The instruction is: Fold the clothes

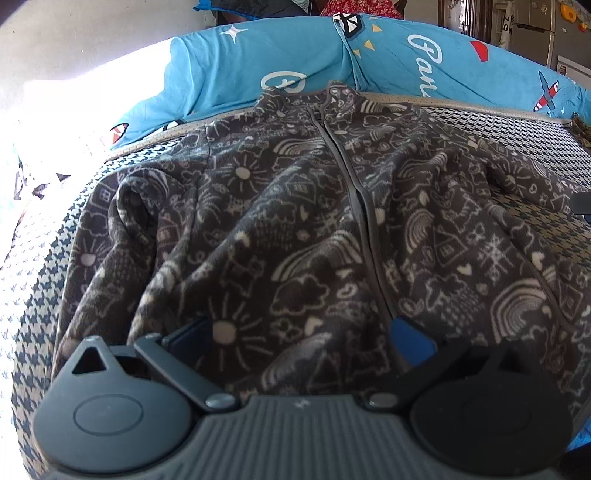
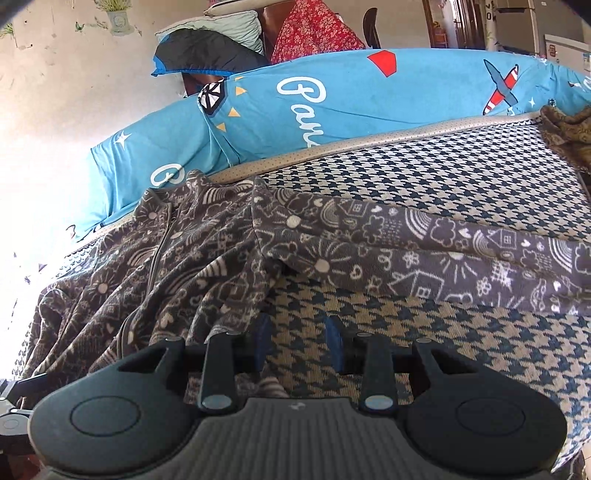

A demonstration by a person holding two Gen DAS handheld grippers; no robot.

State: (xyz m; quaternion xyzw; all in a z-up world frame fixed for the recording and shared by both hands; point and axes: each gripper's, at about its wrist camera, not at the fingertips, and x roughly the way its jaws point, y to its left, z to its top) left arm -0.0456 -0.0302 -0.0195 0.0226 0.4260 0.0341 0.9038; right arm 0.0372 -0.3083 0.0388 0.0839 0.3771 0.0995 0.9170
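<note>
A dark brown fleece jacket (image 1: 295, 221) with pale doodle prints lies front up on a houndstooth bed cover (image 1: 44, 295), zip closed and collar toward the far side. My left gripper (image 1: 299, 339) hovers open over its lower hem, the blue pads (image 1: 412, 343) wide apart and nothing between them. In the right wrist view the jacket body (image 2: 166, 266) lies at left and one sleeve (image 2: 443, 258) stretches out to the right. My right gripper (image 2: 299, 339) stands partly open over the bare cover (image 2: 406, 332) just beside the jacket's edge, gripping nothing.
A long blue pillow (image 1: 295, 55) with white lettering and plane prints runs along the bed's far side. A crumpled brown cloth (image 2: 569, 133) sits at the far right corner. Bright glare washes out the left side. Red floral fabric (image 2: 314, 33) and a fridge stand behind.
</note>
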